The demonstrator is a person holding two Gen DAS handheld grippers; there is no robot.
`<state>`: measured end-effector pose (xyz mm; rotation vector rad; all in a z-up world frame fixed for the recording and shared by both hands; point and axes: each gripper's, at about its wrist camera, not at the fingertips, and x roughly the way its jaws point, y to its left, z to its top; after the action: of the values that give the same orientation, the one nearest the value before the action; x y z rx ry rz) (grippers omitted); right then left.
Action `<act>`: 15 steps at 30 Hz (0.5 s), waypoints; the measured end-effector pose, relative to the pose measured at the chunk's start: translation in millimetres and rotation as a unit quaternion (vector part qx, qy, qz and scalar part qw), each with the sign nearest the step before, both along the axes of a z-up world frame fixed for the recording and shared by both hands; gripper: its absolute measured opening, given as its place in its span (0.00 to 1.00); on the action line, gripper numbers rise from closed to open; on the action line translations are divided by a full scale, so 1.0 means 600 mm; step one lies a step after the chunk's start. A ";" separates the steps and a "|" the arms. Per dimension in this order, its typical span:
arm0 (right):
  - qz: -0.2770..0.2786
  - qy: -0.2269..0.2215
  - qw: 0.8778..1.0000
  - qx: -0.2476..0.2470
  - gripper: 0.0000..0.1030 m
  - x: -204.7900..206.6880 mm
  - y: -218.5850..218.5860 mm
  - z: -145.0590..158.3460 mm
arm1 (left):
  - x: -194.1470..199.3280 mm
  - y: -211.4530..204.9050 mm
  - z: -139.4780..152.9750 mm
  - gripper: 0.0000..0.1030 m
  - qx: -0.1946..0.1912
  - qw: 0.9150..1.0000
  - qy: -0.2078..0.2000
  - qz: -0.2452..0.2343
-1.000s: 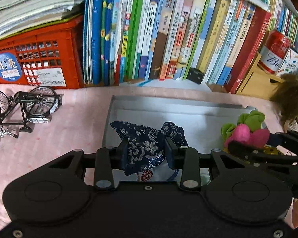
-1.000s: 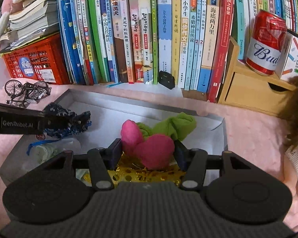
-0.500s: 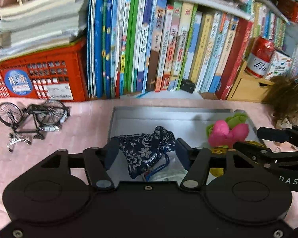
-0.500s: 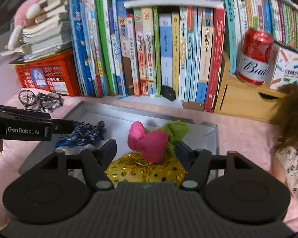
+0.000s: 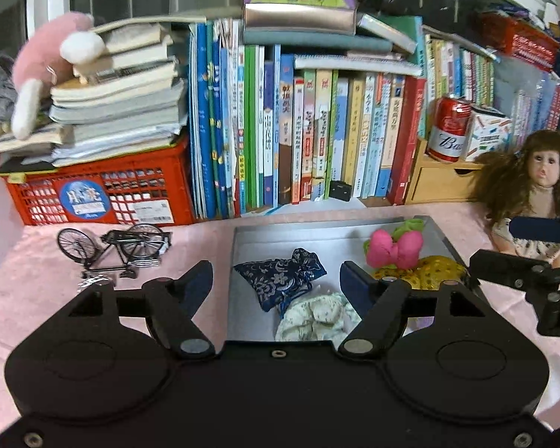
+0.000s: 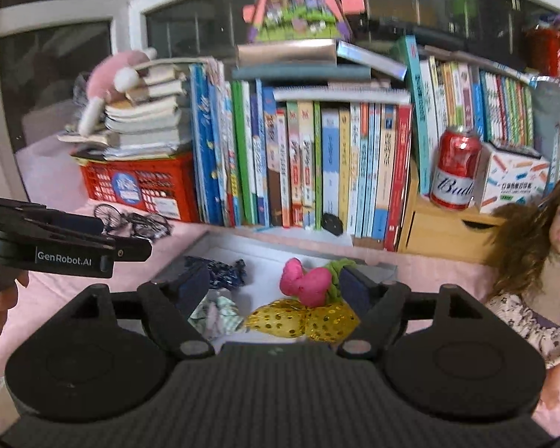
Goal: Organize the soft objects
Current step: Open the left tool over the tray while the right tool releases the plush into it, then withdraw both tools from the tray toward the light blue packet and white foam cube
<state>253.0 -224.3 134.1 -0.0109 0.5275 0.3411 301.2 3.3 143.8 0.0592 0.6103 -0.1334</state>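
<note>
Along the back edge of my pink tablecloth (image 5: 37, 283) I see a red crate (image 5: 93, 194) at the left with a stack of books (image 5: 123, 104) on top, a long row of upright books (image 5: 298, 138) in the middle, and a small wooden drawer unit (image 5: 440, 183) toward the right carrying a red can (image 5: 448, 128) beside a white carton (image 5: 489, 132). In front of the crate, near the left edge, my model bicycle (image 5: 115, 248) stands upright. A toy house (image 6: 298, 7) sits on top of the upright books.
</note>
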 end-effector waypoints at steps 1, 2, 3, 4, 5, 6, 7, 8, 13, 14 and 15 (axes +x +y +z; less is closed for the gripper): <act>0.002 -0.005 1.000 0.000 0.83 -0.012 -0.001 0.005 | -0.012 0.001 0.004 0.72 0.002 1.000 -0.005 -0.002; 0.004 -0.010 1.000 0.001 0.84 -0.023 -0.001 0.008 | -0.027 0.003 0.008 0.72 0.004 1.000 -0.011 -0.003; 0.005 -0.015 1.000 0.000 0.84 -0.035 -0.001 0.012 | -0.039 0.004 0.012 0.73 0.005 1.000 -0.014 -0.004; 0.007 -0.022 1.000 -0.002 0.85 -0.048 -0.002 0.015 | -0.051 0.006 0.014 0.73 0.005 1.000 -0.018 -0.007; 0.009 -0.028 1.000 -0.004 0.85 -0.059 -0.002 0.017 | -0.063 0.009 0.017 0.73 0.005 1.000 -0.022 -0.008; 0.012 -0.033 0.999 -0.005 0.85 -0.071 -0.002 0.019 | -0.076 0.012 0.019 0.74 0.002 1.000 -0.025 -0.009; 0.014 -0.037 0.999 -0.005 0.85 -0.082 -0.003 0.021 | -0.087 0.016 0.020 0.74 -0.002 1.000 -0.026 -0.011; 0.016 -0.042 0.999 -0.004 0.86 -0.094 -0.004 0.023 | -0.099 0.020 0.021 0.74 -0.009 1.000 -0.026 -0.012; 0.019 -0.061 0.998 -0.003 0.87 -0.144 -0.014 0.028 | -0.154 0.041 0.021 0.75 -0.029 0.999 -0.033 -0.014; 0.018 -0.064 0.998 -0.003 0.88 -0.152 -0.016 0.028 | -0.164 0.043 0.021 0.75 -0.031 0.999 -0.036 -0.016; 0.017 -0.068 0.998 -0.005 0.88 -0.162 -0.019 0.028 | -0.174 0.046 0.020 0.75 -0.032 0.999 -0.040 -0.016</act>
<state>156.0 -235.4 151.1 -0.0531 0.3940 0.3671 196.5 31.1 156.0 0.0117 0.5249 -0.1815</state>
